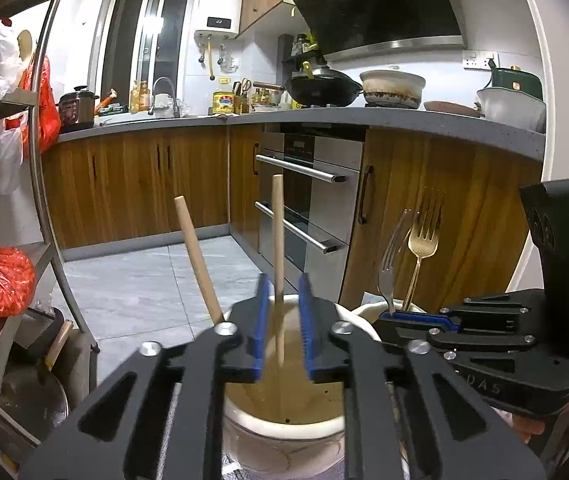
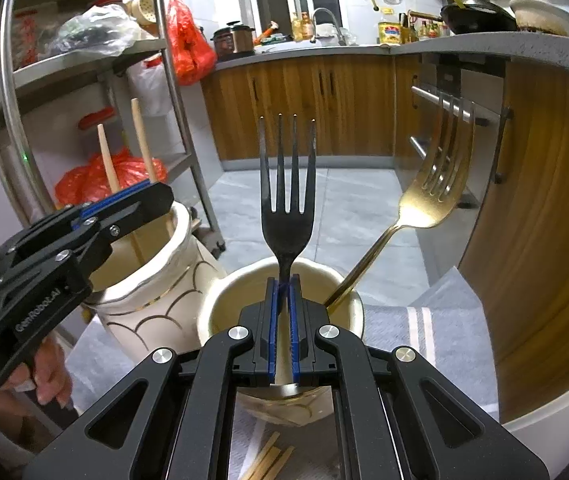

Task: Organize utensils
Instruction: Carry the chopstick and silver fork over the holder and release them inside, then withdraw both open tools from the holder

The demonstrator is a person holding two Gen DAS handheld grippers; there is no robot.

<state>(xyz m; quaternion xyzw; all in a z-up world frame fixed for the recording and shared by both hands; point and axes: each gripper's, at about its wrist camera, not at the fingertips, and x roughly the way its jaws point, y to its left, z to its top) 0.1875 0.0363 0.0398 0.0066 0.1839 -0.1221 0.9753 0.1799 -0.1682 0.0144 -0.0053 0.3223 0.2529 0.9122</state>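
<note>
Loose chopsticks (image 2: pixel 268 460) wait nearest on the cloth; right gripper (image 2: pixel 283 304) clamps the steel fork (image 2: pixel 287 184) above the shorter pot (image 2: pixel 284 280); left gripper (image 1: pixel 283 320), parted, flanks a chopstick (image 1: pixel 277 240) standing in the scalloped pot (image 2: pixel 152 304); release next.

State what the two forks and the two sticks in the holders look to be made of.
Dark fork: probably steel, its surface dull and grey. Gold fork: metal with a shiny gold finish that glints. Sticks: pale matte tan, likely wood or bamboo. Both holders appear to be glazed cream ceramic.
</note>
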